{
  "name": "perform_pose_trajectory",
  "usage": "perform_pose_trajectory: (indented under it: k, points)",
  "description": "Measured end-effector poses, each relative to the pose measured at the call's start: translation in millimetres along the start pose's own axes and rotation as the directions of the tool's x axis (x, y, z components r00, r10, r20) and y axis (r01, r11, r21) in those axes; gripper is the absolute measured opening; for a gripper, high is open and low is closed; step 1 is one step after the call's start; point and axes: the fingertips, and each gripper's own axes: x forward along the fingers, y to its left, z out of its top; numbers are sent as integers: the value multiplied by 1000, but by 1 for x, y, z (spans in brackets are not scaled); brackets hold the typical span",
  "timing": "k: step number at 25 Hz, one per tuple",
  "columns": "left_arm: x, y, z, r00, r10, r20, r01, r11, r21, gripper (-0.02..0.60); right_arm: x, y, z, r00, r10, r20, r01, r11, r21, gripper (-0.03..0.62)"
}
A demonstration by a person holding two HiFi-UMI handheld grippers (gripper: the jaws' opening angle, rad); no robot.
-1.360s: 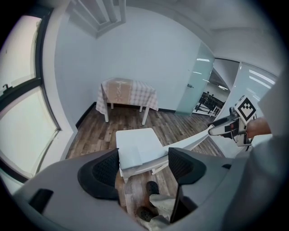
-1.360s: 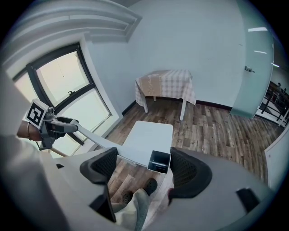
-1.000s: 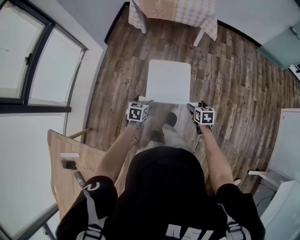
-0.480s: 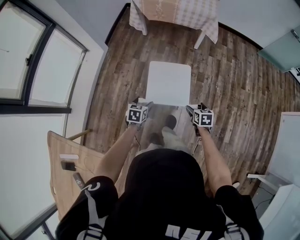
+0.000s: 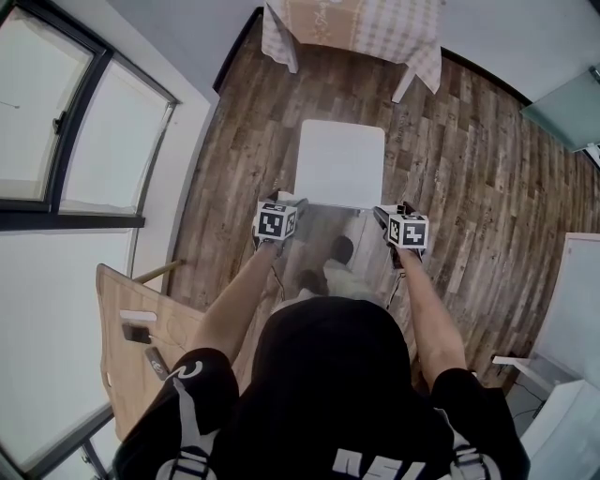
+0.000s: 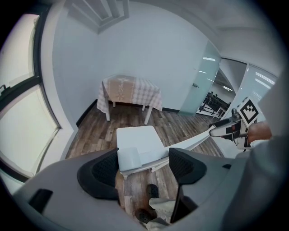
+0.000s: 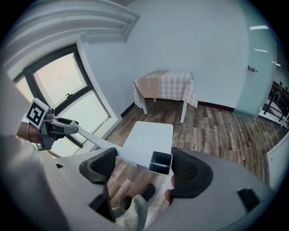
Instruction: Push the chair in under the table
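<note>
Tongs of the left gripper (image 6: 143,163) and the right gripper (image 7: 143,166) stand apart, each with one top corner of the white chair (image 5: 339,161) backrest between its pads. The wooden floor (image 5: 469,141) carries the cloth-covered worktop (image 5: 352,23), well apart beyond the chair's front edge. A dark shoe (image 5: 342,248) lies just behind the chair.

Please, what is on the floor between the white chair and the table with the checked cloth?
Only bare wooden floor lies between the chair and the table. The head view shows it best; both gripper views agree.
</note>
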Motion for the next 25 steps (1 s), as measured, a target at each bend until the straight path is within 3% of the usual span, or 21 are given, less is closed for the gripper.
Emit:
perform_pose_trajectory:
  k: [25]
  points:
    - [67, 25, 100, 998, 55, -13, -55, 998, -27, 350, 59, -52, 100, 999, 32, -3, -32, 999, -13, 397]
